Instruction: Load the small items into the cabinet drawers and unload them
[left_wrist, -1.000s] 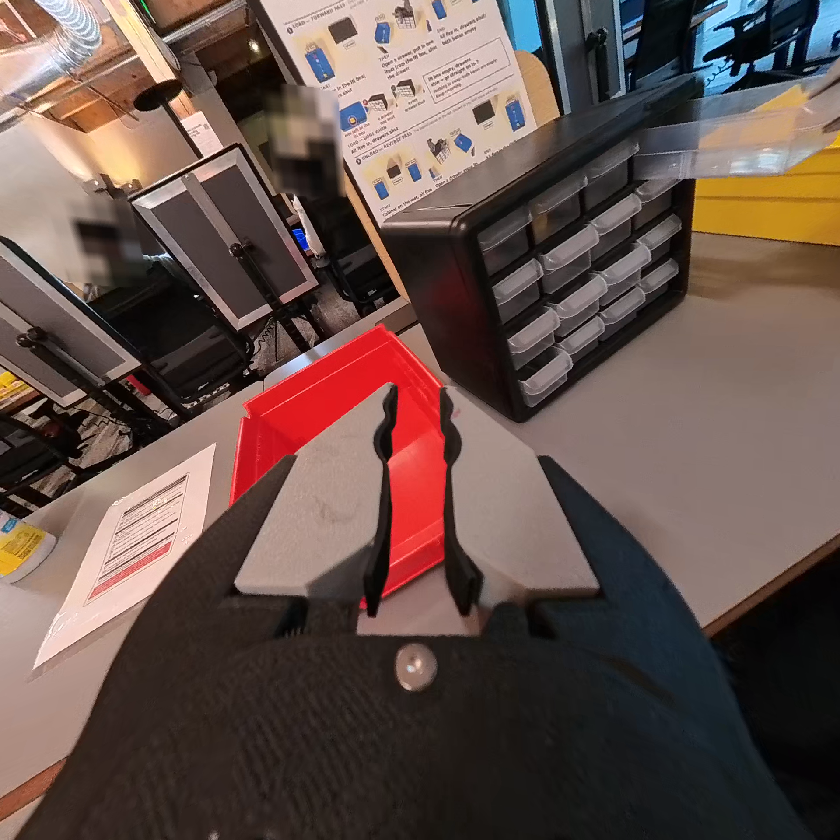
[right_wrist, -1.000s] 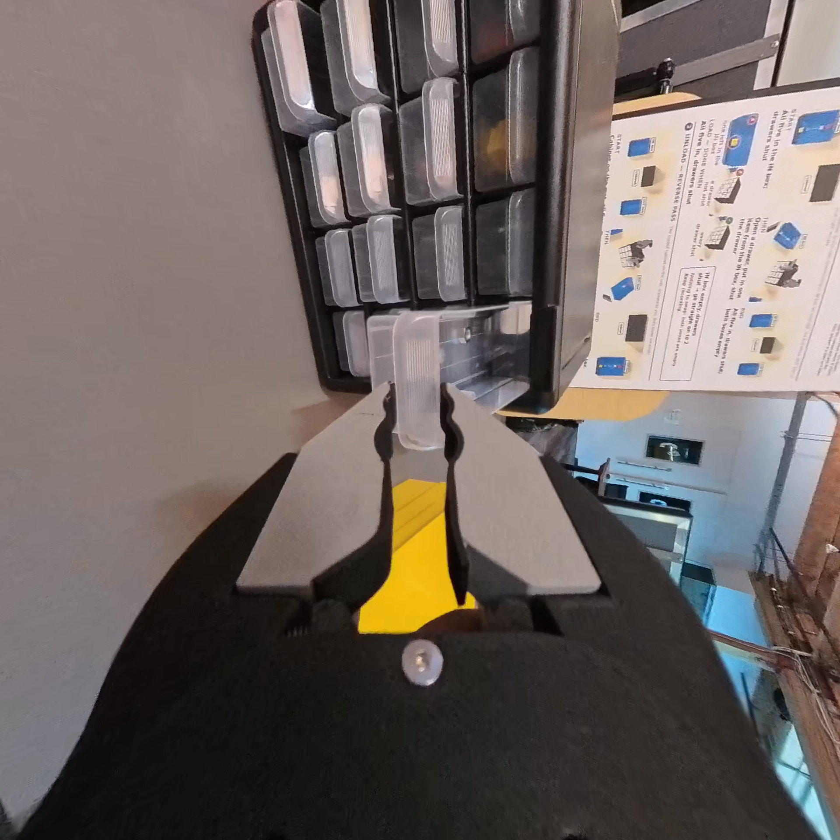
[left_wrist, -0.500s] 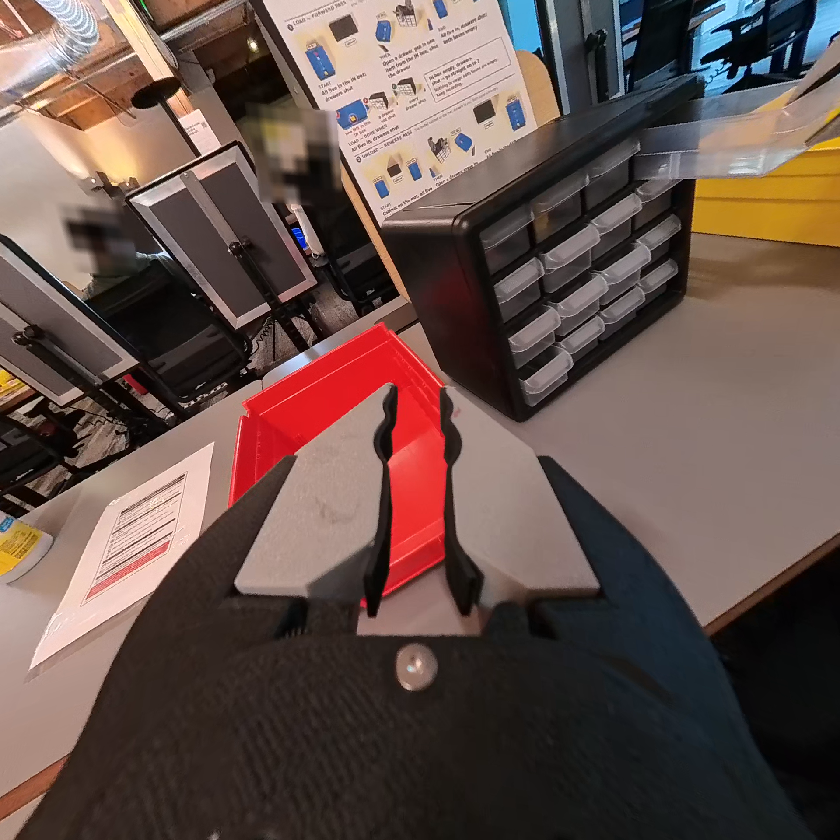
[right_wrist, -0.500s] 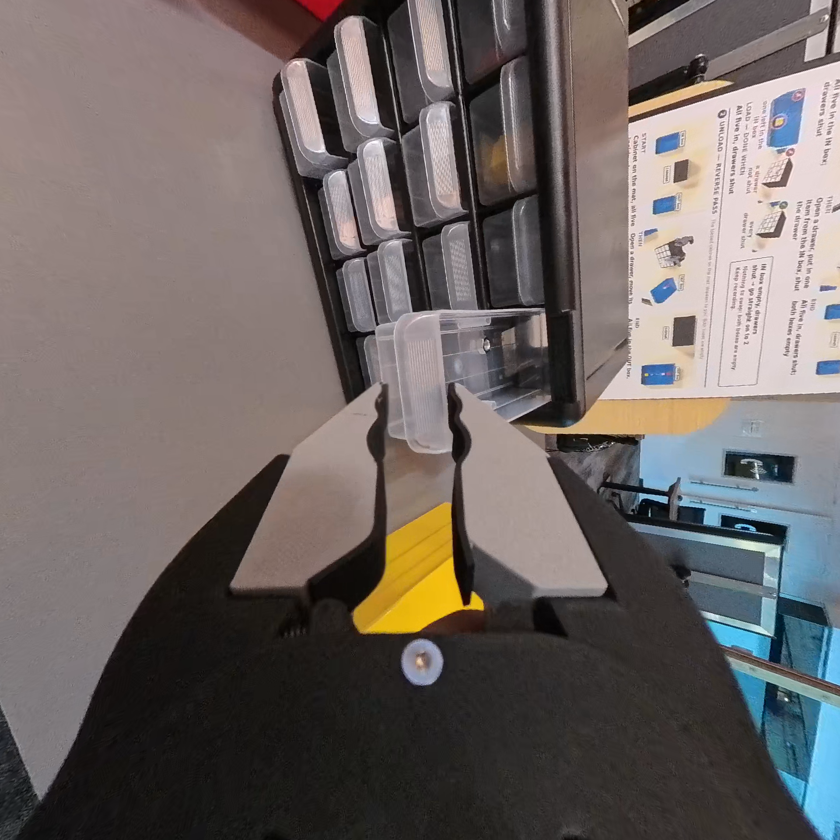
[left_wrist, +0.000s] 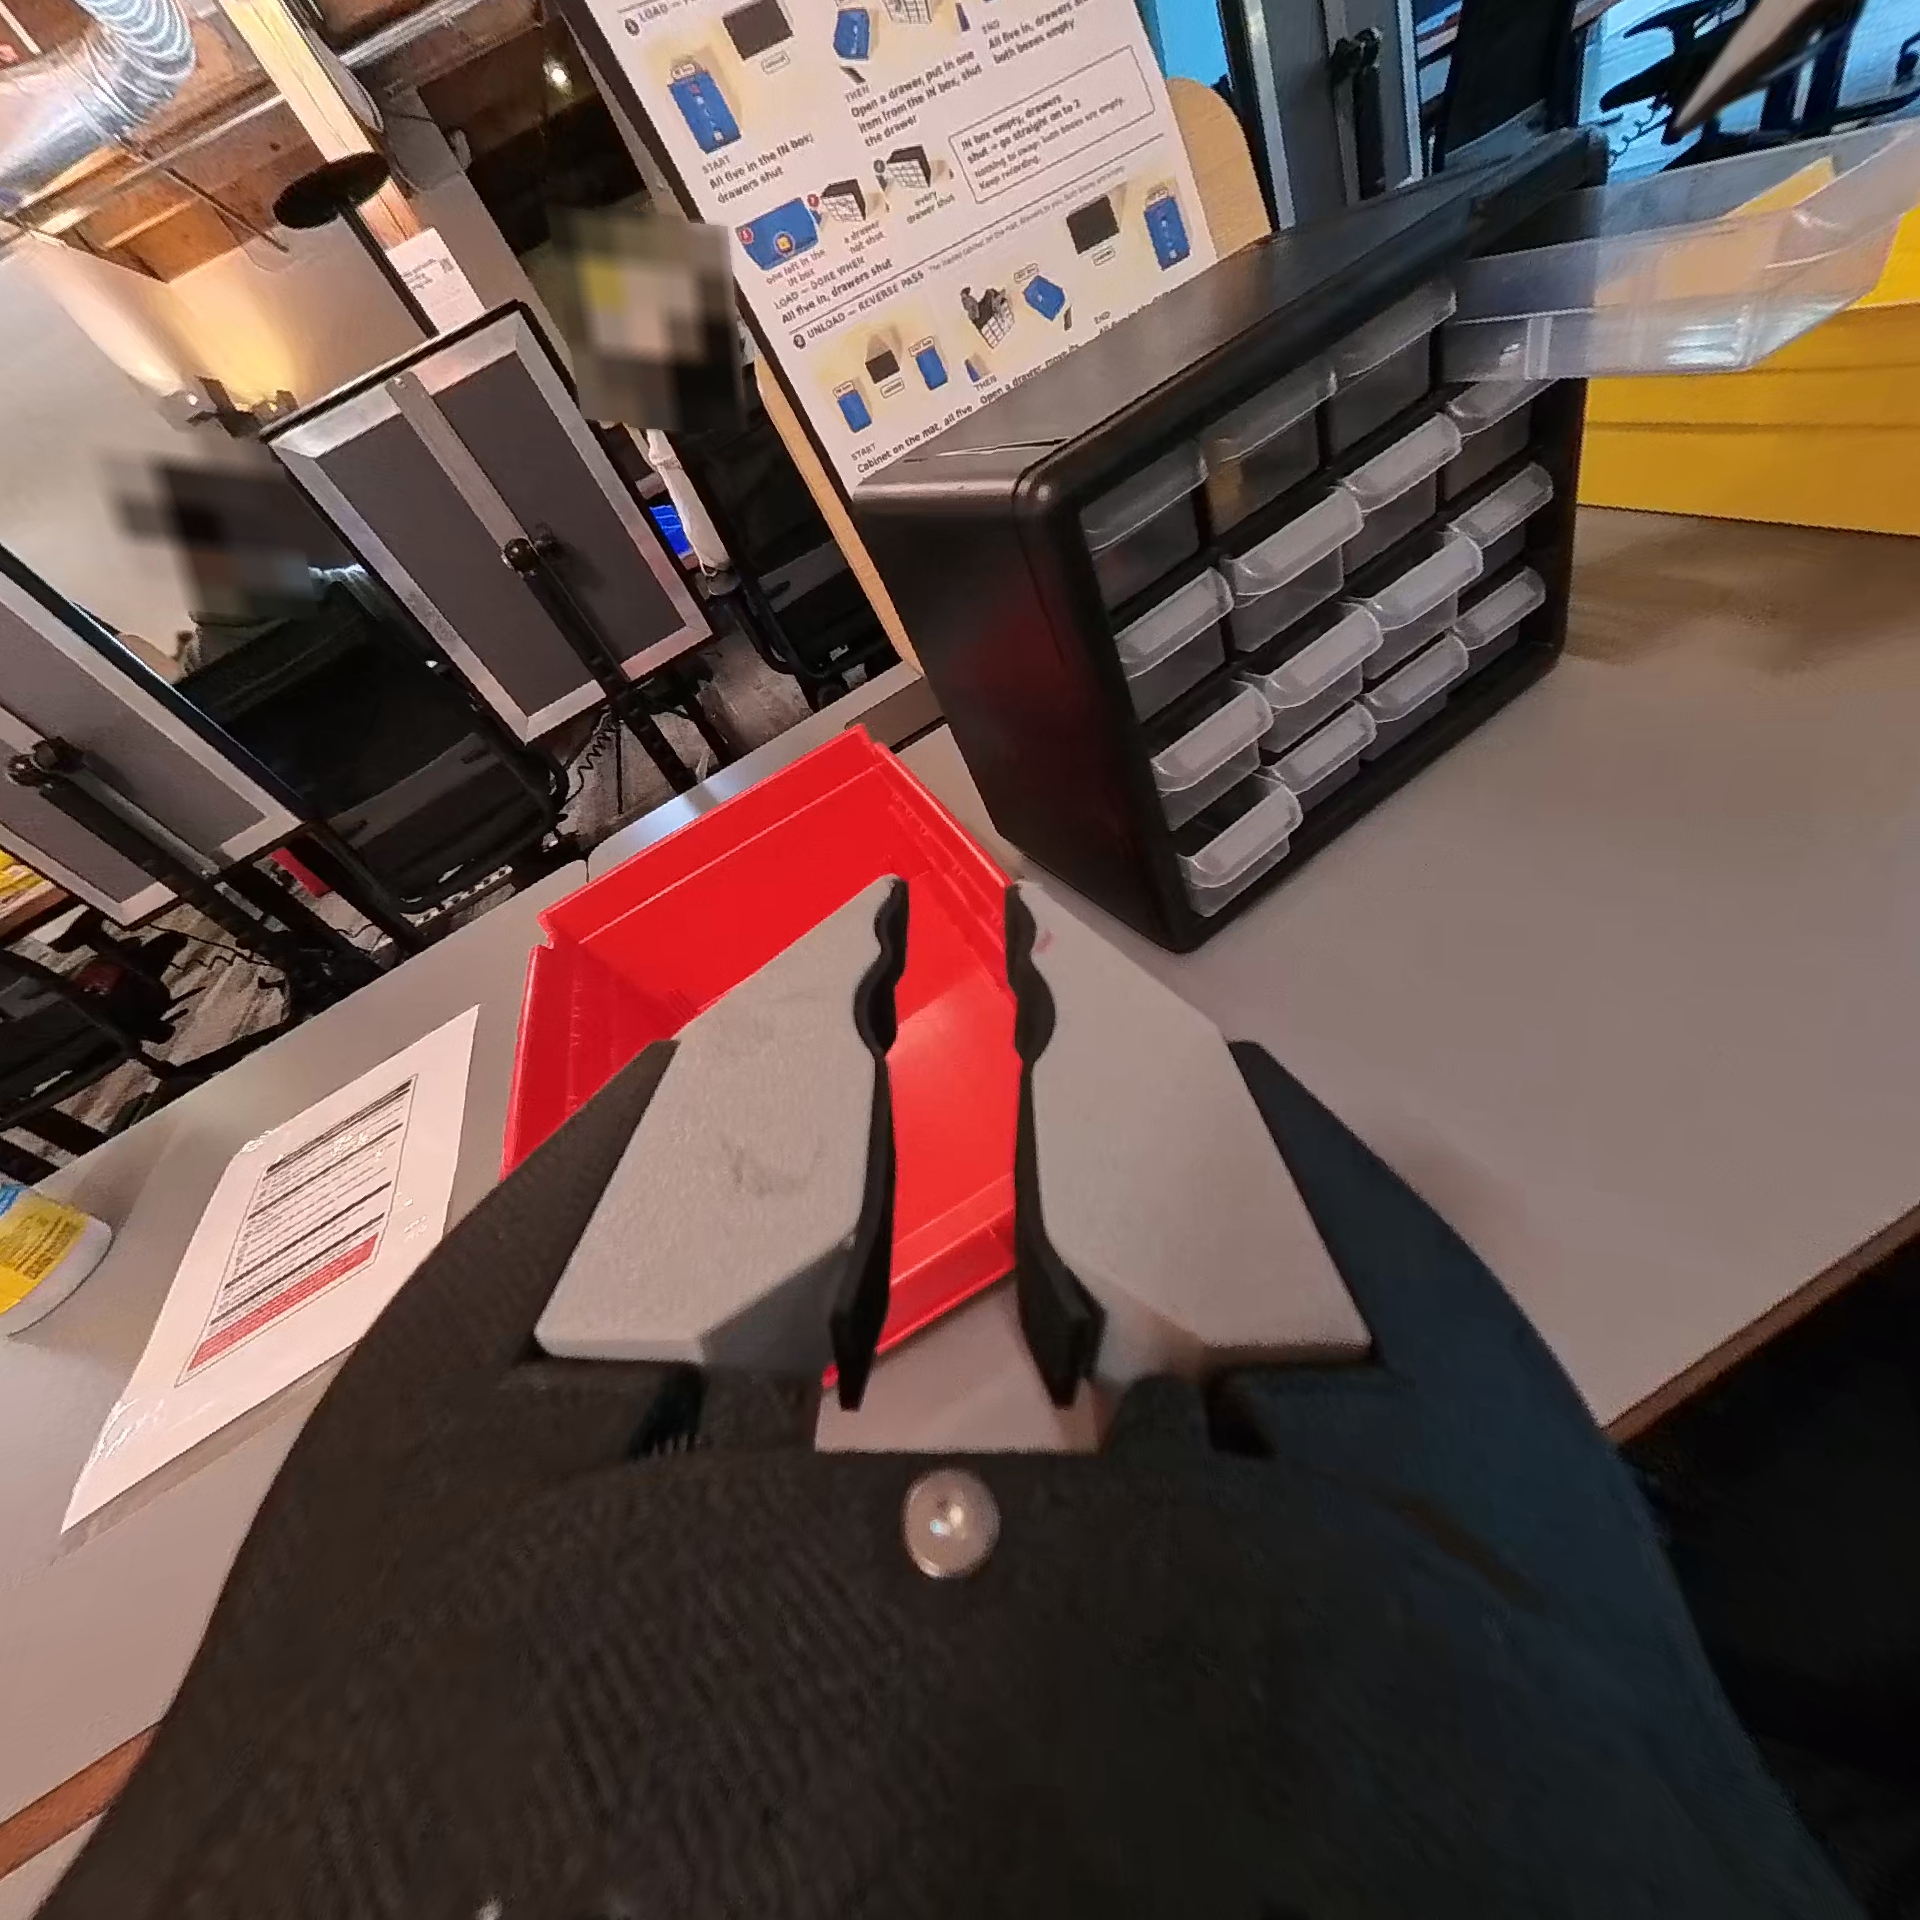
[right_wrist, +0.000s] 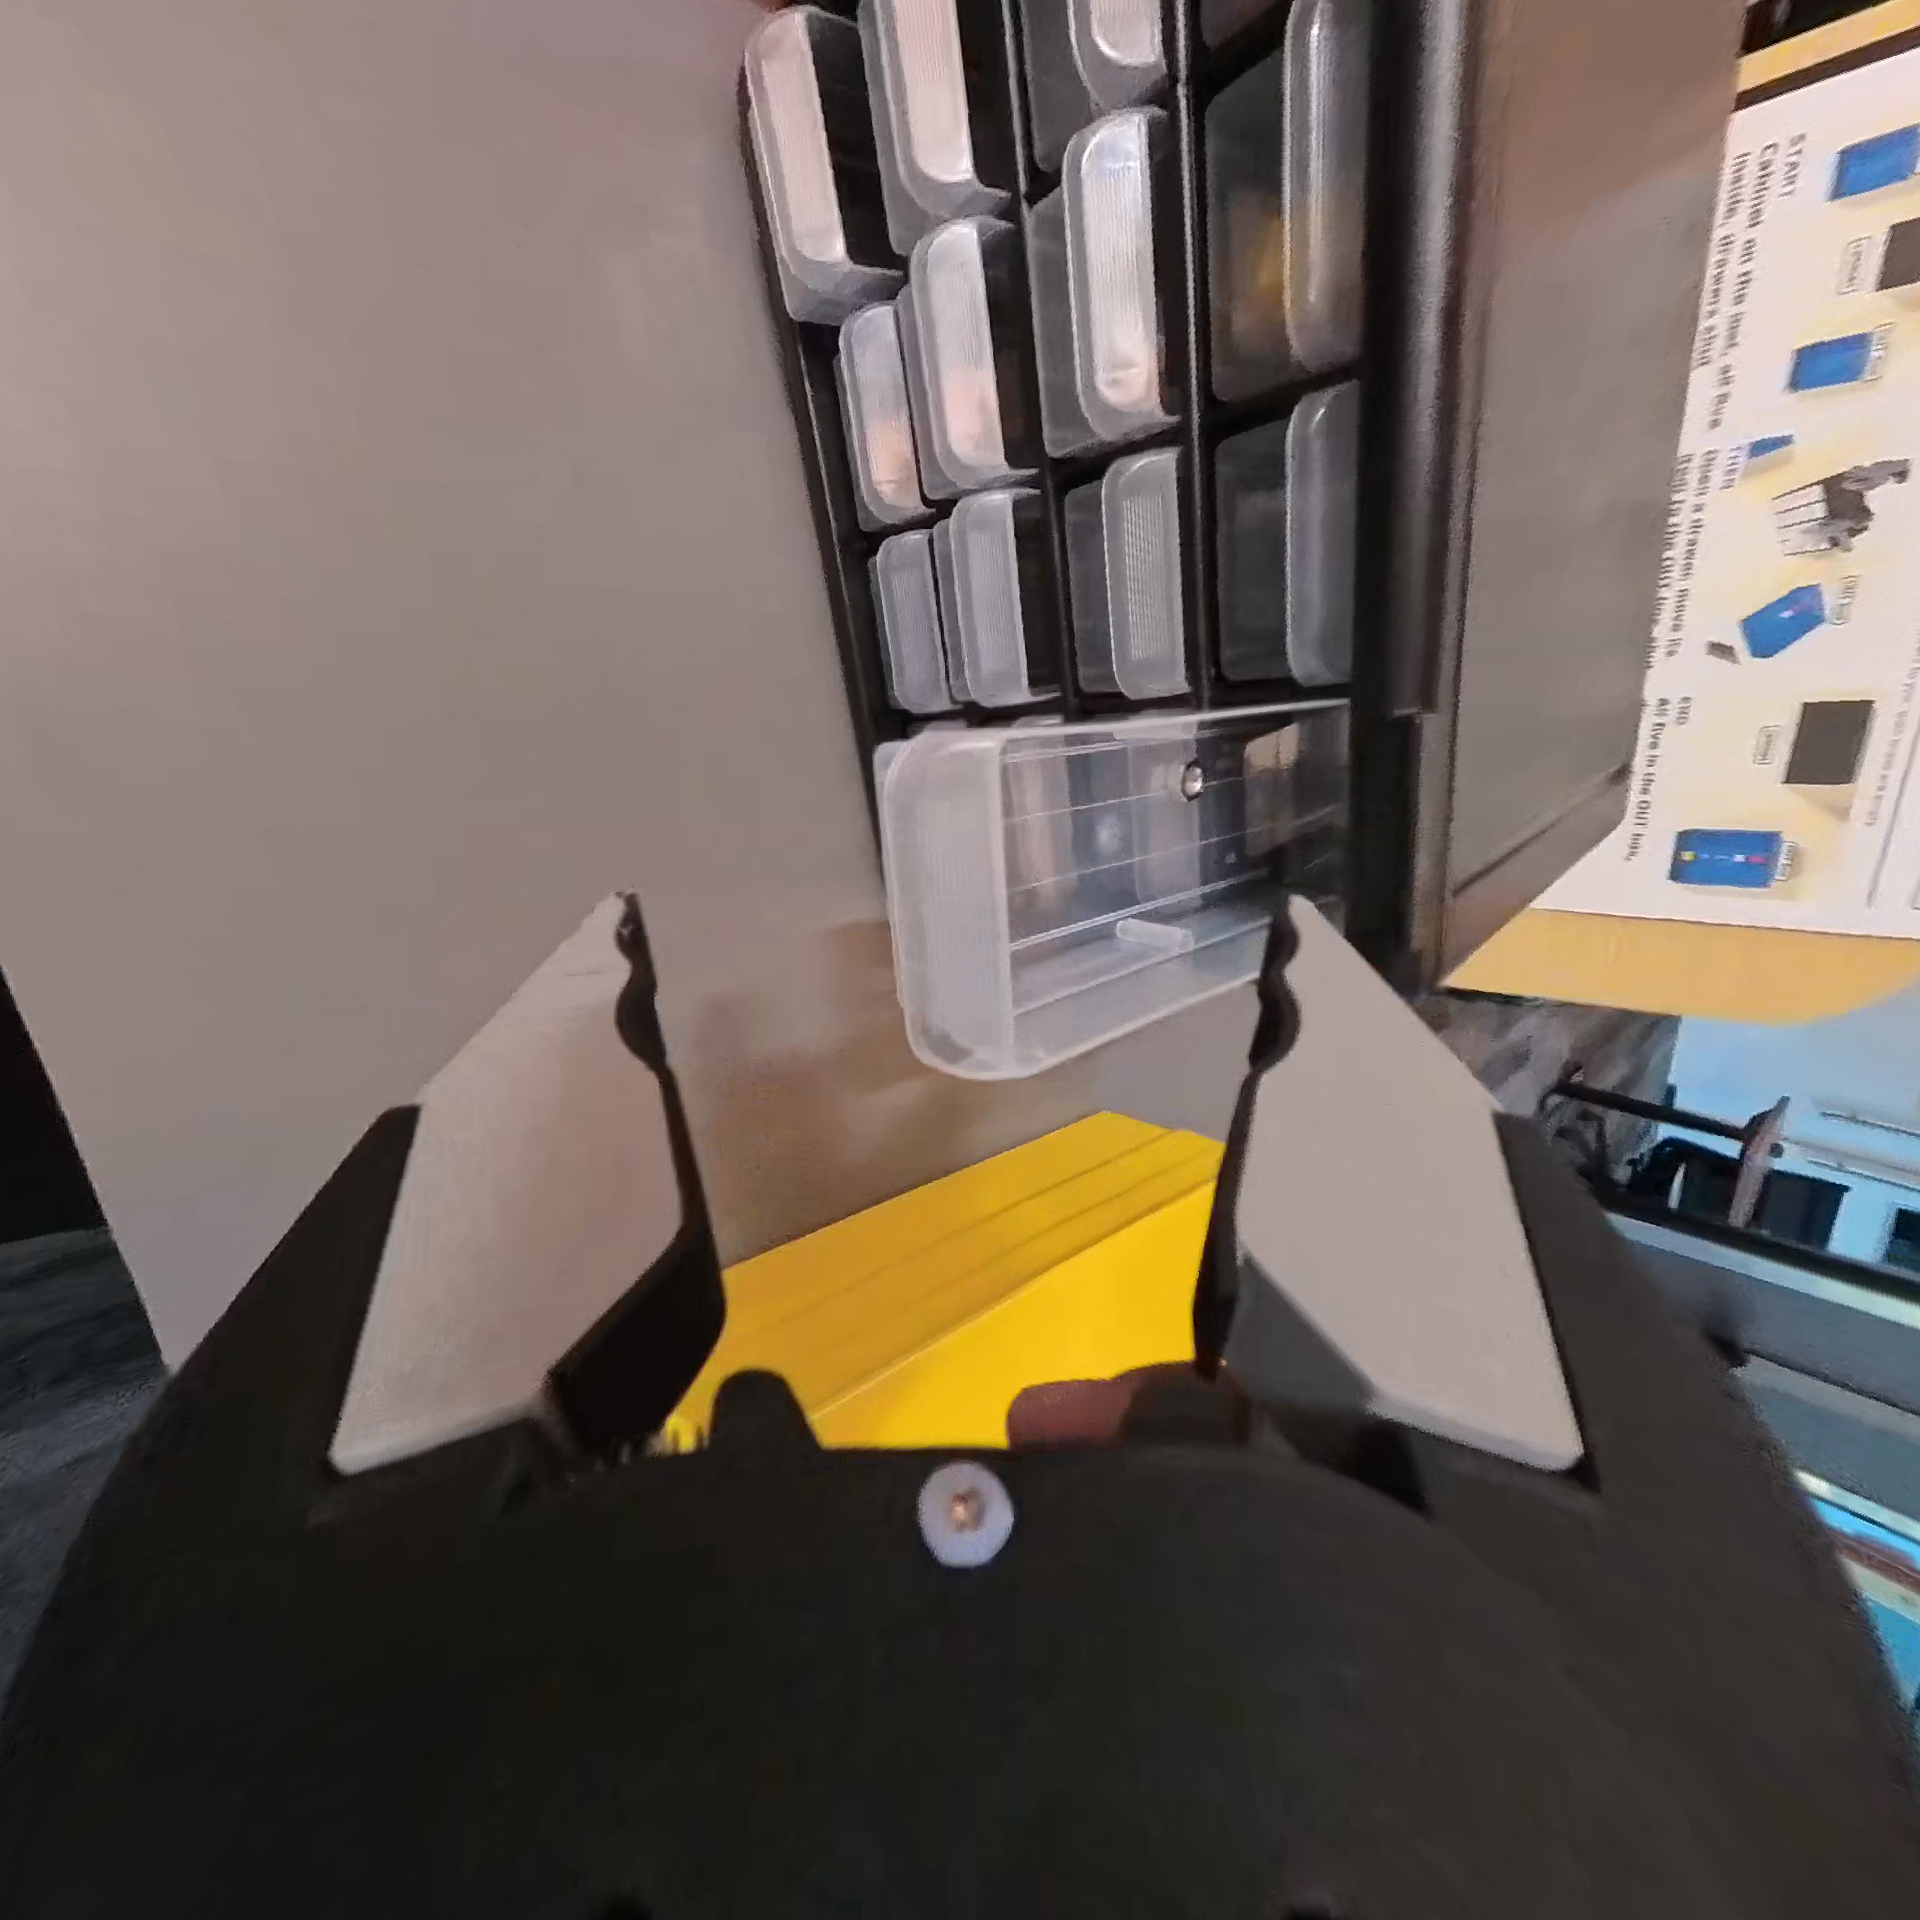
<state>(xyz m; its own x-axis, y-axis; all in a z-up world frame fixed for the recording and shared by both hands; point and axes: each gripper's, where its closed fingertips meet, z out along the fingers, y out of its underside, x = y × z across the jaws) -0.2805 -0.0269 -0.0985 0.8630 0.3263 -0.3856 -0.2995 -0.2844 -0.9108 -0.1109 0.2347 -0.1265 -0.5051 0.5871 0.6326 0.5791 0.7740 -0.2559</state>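
Drawer pulled out, both grippers bare.

Lower centre: left gripper (left_wrist: 954, 904) narrowly parted on nothing over the red bin (left_wrist: 727, 935); right gripper (right_wrist: 956, 920) spread wide, clear of the clear drawer (right_wrist: 1039, 883) jutting from the black cabinet (left_wrist: 1195, 582) at upper right, above the yellow bin (right_wrist: 935, 1288). Left edge: printed sheet (left_wrist: 291, 1236) on the grey table (left_wrist: 1558, 987). Top: instruction poster (left_wrist: 935, 187), writing left unquoted.

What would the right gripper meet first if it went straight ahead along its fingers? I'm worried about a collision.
Probably the pulled-out clear plastic drawer of the black cabinet. The right gripper stands wide open and empty just short of the drawer's frosted front; depth is uncertain.
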